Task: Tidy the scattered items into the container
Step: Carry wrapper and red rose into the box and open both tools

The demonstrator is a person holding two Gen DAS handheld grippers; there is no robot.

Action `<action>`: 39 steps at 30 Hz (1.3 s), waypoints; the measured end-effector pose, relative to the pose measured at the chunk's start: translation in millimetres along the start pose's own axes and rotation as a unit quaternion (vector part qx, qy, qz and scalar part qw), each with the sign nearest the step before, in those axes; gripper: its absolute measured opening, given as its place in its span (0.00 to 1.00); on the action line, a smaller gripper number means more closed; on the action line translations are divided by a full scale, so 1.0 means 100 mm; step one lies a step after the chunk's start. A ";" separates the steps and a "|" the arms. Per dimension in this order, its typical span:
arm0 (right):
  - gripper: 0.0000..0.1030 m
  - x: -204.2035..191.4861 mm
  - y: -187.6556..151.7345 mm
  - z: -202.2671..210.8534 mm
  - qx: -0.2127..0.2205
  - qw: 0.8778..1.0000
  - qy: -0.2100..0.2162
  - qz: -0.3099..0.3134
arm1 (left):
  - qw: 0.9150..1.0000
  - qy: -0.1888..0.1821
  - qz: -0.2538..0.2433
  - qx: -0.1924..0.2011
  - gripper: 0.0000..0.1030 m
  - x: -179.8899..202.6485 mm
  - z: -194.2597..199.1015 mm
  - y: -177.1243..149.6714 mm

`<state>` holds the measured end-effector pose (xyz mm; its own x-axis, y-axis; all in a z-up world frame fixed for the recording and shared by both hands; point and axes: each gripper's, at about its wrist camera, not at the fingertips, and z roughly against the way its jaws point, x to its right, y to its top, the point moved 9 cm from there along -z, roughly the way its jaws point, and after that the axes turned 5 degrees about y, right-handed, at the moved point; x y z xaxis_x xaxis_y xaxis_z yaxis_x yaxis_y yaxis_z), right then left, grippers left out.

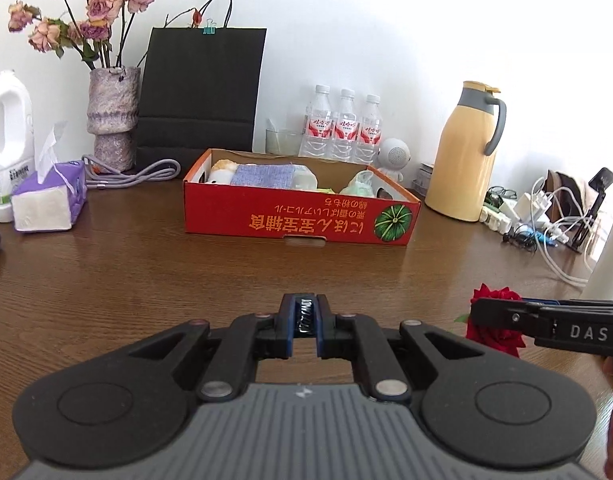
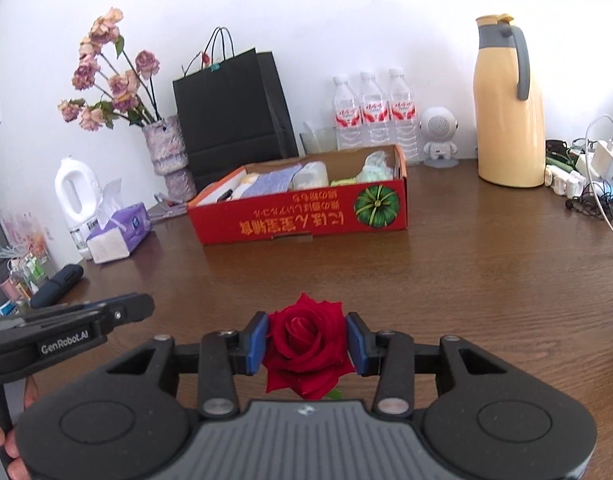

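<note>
Red box point(image 2: 302, 216) sits mid-table point(image 2: 466, 280), already part full. Near side of it, our right gripper point(image 2: 307, 343) pinches the red rose point(image 2: 306, 346) between blue pads; left gripper point(image 1: 305, 322) clamps a small dark wrapped item point(image 1: 305, 317).

- Table point(image 2: 466, 264): dark wood grain with a soft sheen.
- Box point(image 2: 306, 216), at 12 o'clock: printed red cardboard, matt.
- Jug point(image 2: 510, 120), at 2 o'clock: smooth, slightly glossy cream shell.
- Rose point(image 2: 306, 344): velvety red petals.
- Bag point(image 1: 202, 92): matt black paper.
</note>
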<state>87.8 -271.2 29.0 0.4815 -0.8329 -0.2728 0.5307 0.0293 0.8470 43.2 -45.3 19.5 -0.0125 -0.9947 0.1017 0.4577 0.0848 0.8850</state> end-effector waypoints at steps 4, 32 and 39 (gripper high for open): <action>0.39 0.03 0.32 -0.18 0.012 1.000 0.011 0.006 | 1.000 -0.004 0.004 0.006 0.10 -0.11 -0.18 0.40; 0.66 1.08 1.79 -2.83 -0.215 0.975 -0.044 -0.008 | 0.989 0.039 -0.043 -0.133 0.35 -0.64 -2.67 1.58; 0.76 0.90 1.97 -2.95 -0.235 0.970 -0.007 -0.068 | 0.982 0.034 0.013 -0.186 0.84 -0.53 -2.85 1.76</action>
<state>441.4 -177.3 36.2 0.3770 -0.8536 -0.3595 0.8496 0.1641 0.5012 377.6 6.0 40.2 0.0573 -0.9950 0.0815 0.7496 0.0968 0.6547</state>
